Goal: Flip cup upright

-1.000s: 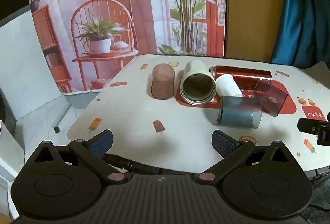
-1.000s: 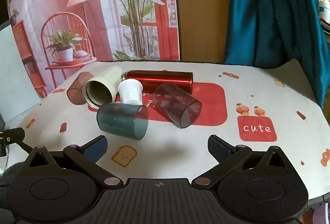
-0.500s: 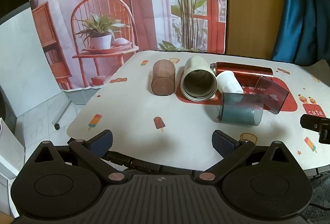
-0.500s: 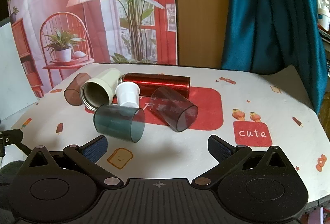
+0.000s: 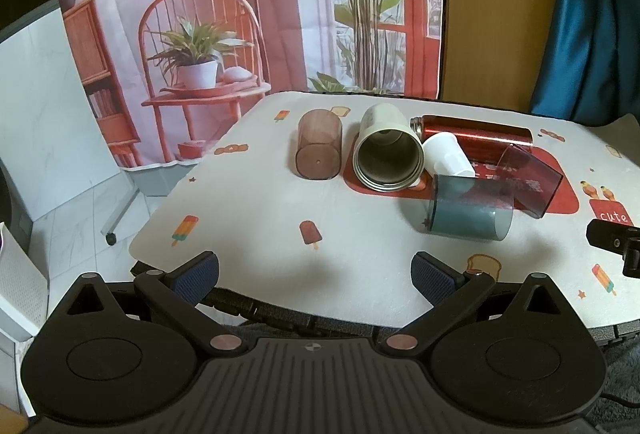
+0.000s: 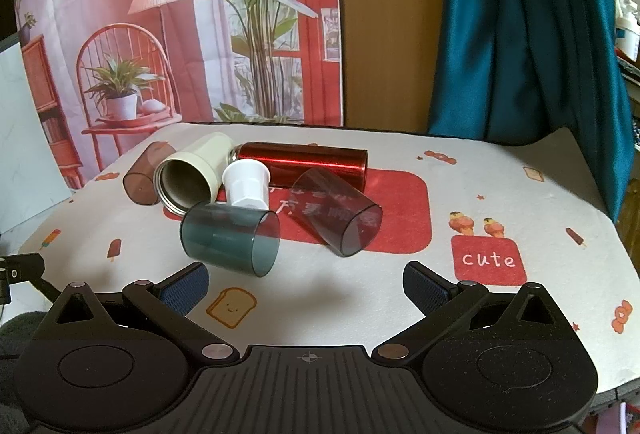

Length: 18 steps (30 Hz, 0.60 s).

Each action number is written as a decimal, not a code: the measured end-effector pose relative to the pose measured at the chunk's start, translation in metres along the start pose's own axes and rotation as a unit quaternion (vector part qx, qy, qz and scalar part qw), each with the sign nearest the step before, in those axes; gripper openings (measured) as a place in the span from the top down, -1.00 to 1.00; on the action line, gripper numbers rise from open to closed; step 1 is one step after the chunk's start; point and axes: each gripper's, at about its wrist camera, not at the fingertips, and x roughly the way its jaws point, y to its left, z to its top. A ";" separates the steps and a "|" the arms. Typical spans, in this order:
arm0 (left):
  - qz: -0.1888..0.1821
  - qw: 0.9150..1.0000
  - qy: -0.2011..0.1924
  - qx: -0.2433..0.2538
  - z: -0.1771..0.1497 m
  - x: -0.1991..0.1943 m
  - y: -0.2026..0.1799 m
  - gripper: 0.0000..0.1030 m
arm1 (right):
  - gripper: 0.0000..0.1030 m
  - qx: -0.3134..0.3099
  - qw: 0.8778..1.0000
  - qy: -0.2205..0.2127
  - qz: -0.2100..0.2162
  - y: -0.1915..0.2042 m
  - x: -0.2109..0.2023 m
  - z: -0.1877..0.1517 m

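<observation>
Both tools spread wide, nothing gripped: left tool [image 5: 315, 266], right tool [image 6: 306, 280], both held short of near tabletop [image 6: 520, 202] edge.

Cups lying on sides, clustered ahead. Teal cup [image 6: 230, 239] closest, just ahead-left of right tool, ahead-right of left tool [image 5: 468, 210]; mouth turned right. White cup [image 6: 246, 186] touching behind it; purple cup [image 6: 334, 216] just beside, right.

Teal cup judged light, rigid thin plastic, smooth wall, likely slippery, prone to roll. Hold best taken across mid-wall, gentle squeeze; crowding neighbours may be nudged.

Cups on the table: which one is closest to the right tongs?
The see-through blue-grey plastic cup, lying on its side just ahead of the open right tongs. The see-through purple plastic cup and the other cups lie farther back.
</observation>
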 end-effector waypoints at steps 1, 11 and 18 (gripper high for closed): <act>0.000 1.000 0.001 0.000 0.000 0.000 0.000 -1.00 | -0.99 0.000 1.000 0.000 0.000 0.000 0.000 0.000; -0.001 1.000 0.010 -0.006 0.000 0.004 0.002 -1.00 | -0.99 0.001 1.000 0.004 0.000 -0.001 0.001 0.001; -0.001 1.000 0.011 -0.008 -0.001 0.004 0.002 -1.00 | -1.00 0.001 1.000 0.004 0.000 0.000 0.001 0.000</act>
